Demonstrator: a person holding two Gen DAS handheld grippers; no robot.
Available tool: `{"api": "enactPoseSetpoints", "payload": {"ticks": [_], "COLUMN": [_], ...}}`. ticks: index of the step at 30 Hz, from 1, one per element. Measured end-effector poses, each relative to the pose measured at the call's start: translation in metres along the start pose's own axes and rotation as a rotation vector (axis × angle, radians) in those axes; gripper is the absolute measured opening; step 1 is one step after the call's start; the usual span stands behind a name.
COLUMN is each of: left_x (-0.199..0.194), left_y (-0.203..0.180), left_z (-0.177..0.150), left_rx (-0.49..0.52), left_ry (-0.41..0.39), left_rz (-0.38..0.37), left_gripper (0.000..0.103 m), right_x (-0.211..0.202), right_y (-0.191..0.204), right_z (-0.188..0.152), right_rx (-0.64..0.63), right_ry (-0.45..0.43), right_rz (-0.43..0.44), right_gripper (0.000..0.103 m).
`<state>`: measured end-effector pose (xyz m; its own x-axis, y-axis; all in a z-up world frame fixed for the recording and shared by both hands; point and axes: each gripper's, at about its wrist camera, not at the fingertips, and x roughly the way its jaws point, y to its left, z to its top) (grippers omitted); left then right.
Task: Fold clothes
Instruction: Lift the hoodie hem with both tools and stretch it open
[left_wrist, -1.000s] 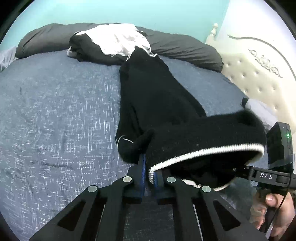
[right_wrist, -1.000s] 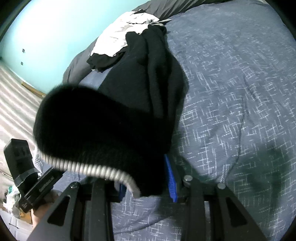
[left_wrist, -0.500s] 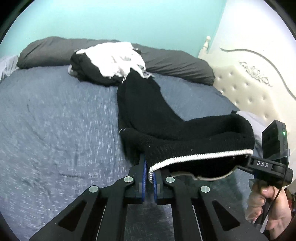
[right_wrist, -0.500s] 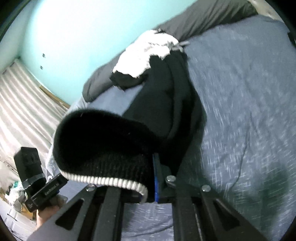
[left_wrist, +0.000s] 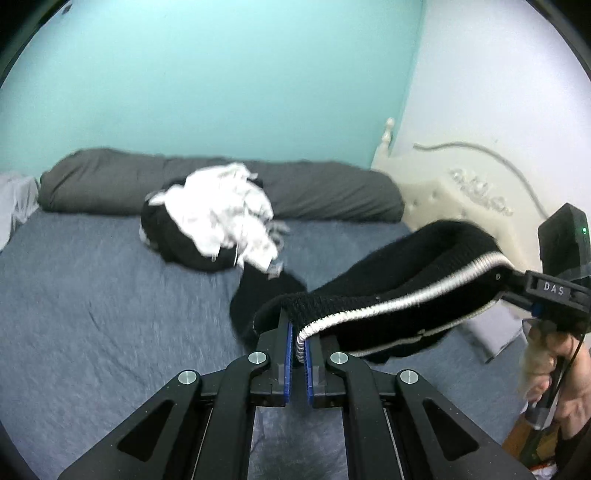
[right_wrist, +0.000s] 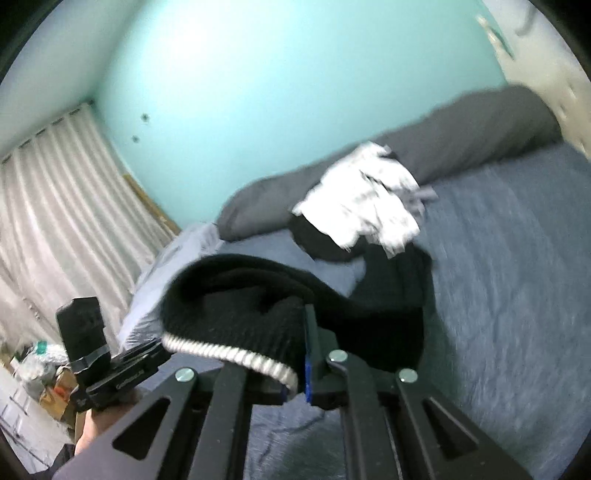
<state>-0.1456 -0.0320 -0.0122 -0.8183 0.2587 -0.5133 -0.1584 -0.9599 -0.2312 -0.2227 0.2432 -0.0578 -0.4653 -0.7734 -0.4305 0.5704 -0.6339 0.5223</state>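
Note:
A black knit sweater (left_wrist: 391, 291) with a white ribbed hem hangs stretched between both grippers, lifted above the blue bed (left_wrist: 92, 314). My left gripper (left_wrist: 298, 332) is shut on one end of the hem. In the right wrist view my right gripper (right_wrist: 301, 354) is shut on the other end of the black sweater (right_wrist: 258, 306). The right gripper (left_wrist: 532, 291) also shows at the right edge of the left wrist view, held by a hand (left_wrist: 561, 376). The sweater's lower part (right_wrist: 395, 284) trails down to the bed.
A heap of white and black clothes (left_wrist: 218, 221) lies near a long grey pillow (left_wrist: 314, 188) at the teal wall. A cream headboard (left_wrist: 461, 199) stands at the right. Curtains (right_wrist: 55, 221) and floor clutter (right_wrist: 44, 373) lie beyond the bed's left side.
Both grippers rose well above the bed, lifting the sweater off it. The right gripper's jaws closed onto the hem. The views now tilt up toward the wall.

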Motion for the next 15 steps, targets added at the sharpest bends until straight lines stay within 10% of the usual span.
{"api": "enactPoseSetpoints", "payload": {"ticks": [15], "left_x": [-0.168], "left_y": [-0.068], "left_z": [0.122], "left_rx": [0.121], "left_ry": [-0.167], "left_rz": [0.030], "left_gripper": [0.005], "right_x": [-0.135], "right_y": [0.134], "right_z": [0.122], "right_rx": [-0.122], "right_ry": [-0.113], "right_rz": [-0.004], "right_gripper": [0.004]}}
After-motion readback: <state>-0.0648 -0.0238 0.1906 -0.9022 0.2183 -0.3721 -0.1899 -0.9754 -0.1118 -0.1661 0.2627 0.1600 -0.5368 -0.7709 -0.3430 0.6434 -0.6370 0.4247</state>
